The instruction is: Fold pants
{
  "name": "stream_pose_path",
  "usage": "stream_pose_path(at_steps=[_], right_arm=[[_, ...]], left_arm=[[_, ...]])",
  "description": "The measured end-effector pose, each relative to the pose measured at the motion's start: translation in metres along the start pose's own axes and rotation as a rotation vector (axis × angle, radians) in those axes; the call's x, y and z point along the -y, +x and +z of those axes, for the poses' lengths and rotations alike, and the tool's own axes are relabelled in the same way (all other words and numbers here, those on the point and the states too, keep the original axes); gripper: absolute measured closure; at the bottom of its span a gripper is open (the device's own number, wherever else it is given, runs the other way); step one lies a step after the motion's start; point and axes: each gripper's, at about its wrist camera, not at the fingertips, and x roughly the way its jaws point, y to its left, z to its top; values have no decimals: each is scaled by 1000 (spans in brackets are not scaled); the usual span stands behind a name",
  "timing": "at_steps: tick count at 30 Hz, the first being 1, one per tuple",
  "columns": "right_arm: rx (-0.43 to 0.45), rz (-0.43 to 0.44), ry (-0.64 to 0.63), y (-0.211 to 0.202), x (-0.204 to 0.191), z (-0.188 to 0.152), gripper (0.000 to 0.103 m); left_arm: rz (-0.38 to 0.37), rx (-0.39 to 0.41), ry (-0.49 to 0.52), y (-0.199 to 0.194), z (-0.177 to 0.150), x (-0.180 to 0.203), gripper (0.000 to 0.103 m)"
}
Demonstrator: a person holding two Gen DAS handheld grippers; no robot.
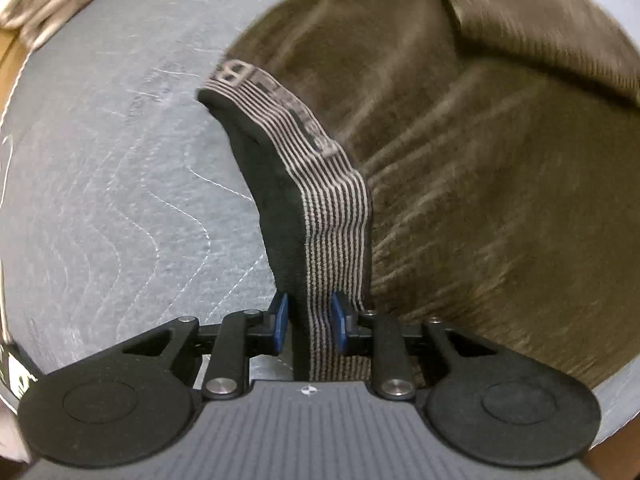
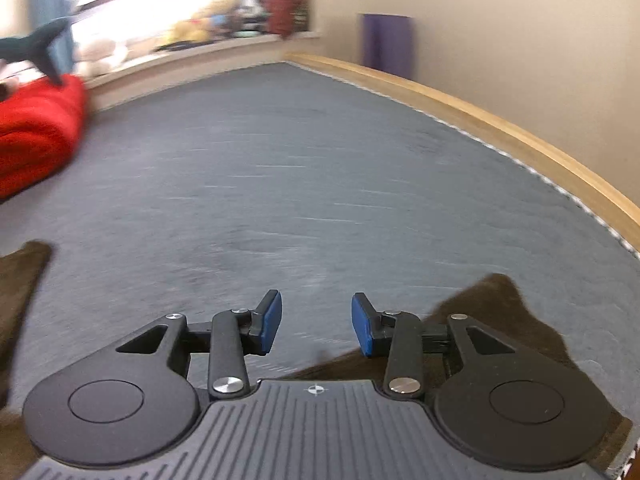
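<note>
A big gray quilted mat (image 2: 320,152) covers the floor, with a red blanket (image 2: 36,128) at its far left. The brown pants (image 1: 480,200) lie spread on the mat. The left gripper (image 1: 308,316) has its blue fingers (image 1: 280,318) pinched on the striped waistband (image 1: 332,216), lifting it. The right gripper (image 2: 316,320) hangs over the mat with fingers wide apart, holding nothing.
</note>
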Motion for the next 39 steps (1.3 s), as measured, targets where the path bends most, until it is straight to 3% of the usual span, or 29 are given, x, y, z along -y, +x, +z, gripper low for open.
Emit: stream_pose_path(at_steps=[5, 11, 19, 25, 36, 39], right_arm=[[4, 121, -85, -24, -49, 5, 61], [-9, 267, -157, -37, -110, 17, 60], [-119, 435, 44, -15, -186, 33, 60], [-230, 444, 146, 29, -230, 21, 60], [-344, 393, 108, 113, -254, 11, 60], [-343, 412, 78, 122, -263, 10, 50]], left_arm=[[-108, 164, -68, -34, 9, 1, 72], [-88, 218, -106, -37, 23, 14, 73], [-204, 356, -227, -74, 56, 44, 74], [-209, 445, -204, -89, 74, 76, 75], [-254, 377, -216, -67, 96, 83, 75], [-249, 370, -219, -64, 97, 80, 75]])
